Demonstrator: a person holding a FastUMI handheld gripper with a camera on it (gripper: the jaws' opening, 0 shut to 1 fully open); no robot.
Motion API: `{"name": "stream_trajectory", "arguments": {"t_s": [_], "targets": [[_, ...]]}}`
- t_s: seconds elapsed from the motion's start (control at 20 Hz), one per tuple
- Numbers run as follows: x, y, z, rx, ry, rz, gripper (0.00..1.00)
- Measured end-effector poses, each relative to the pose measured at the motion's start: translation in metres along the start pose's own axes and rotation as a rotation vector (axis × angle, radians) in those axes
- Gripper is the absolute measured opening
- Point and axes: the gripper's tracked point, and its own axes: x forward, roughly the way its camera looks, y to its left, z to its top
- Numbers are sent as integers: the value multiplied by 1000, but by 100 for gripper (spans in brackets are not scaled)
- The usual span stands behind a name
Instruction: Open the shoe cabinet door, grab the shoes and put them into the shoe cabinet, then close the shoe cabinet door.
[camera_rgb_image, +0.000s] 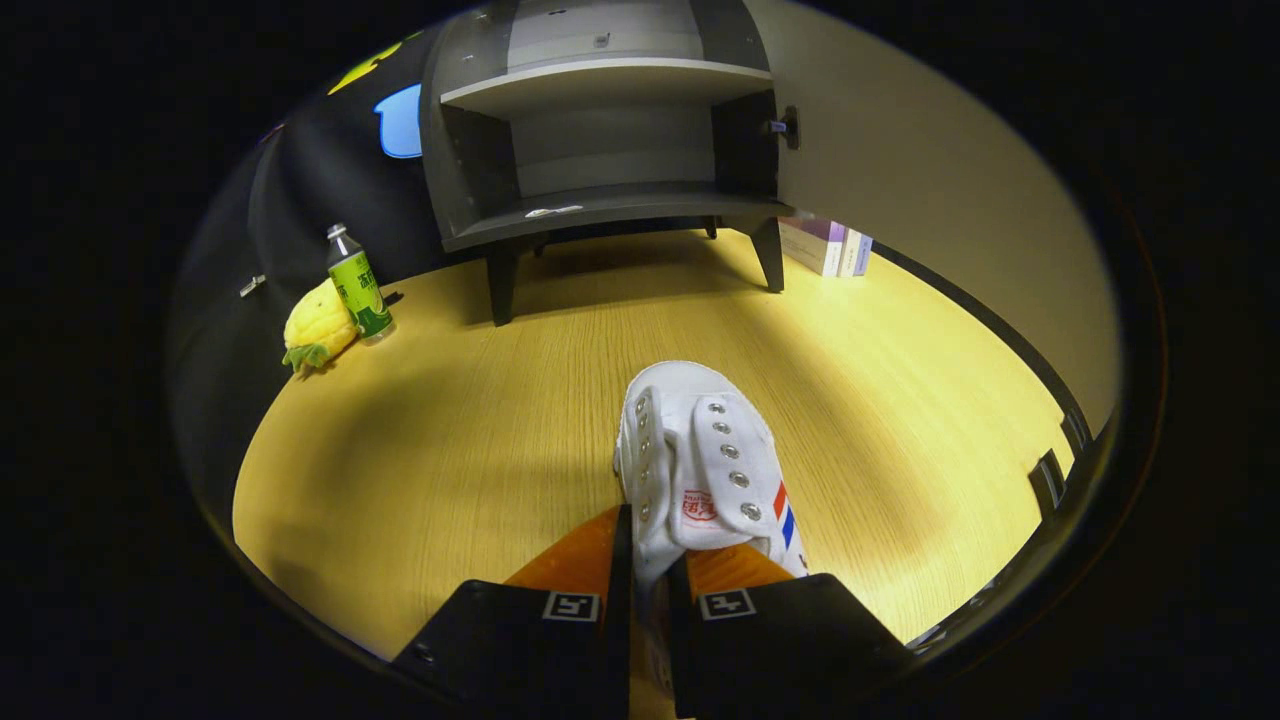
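Item: gripper. The jaws are seen nearly closed, with only a narrow gap between them, and the heel end of a white canvas lace-up shoe is clamped in that gap; both fingers are pressed against its fabric.

Item: white canvas shoe with metal eyelets, a red mark on the tongue and red and blue stripes on its side. It is held between the jaws by its rear part, with the toe pointed forward, away from the fingers and toward the cabinet. The toe is projected ahead of the fingers over the light wood-grain worktop; whether the sole is touching the surface cannot be told.

Item: grey shoe cabinet on short dark legs, stood at the far side of the worktop, well beyond the shoe. Two shelf levels are exposed. A small pale object is seen lying on the lower shelf.

Item: pale cabinet door, swung open to the right of the cabinet, with a dark knob near its inner edge.

Item: green-labelled plastic bottle, upright, left of the cabinet.

Item: yellow pineapple-shaped soft toy, laid just beside the bottle, touching or nearly touching it.

Item: upright books with pale and purple spines, placed behind the open door, right of the cabinet's leg.
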Motion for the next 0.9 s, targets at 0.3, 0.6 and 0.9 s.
{"name": "stream_trajectory", "arguments": {"t_s": [0.3,0.6,0.9], "targets": [[6,5,0,-53,-29,20,23],[2,4,-3,-36,2,68,5],[-8,1,14,-93,5,59,4]]}}
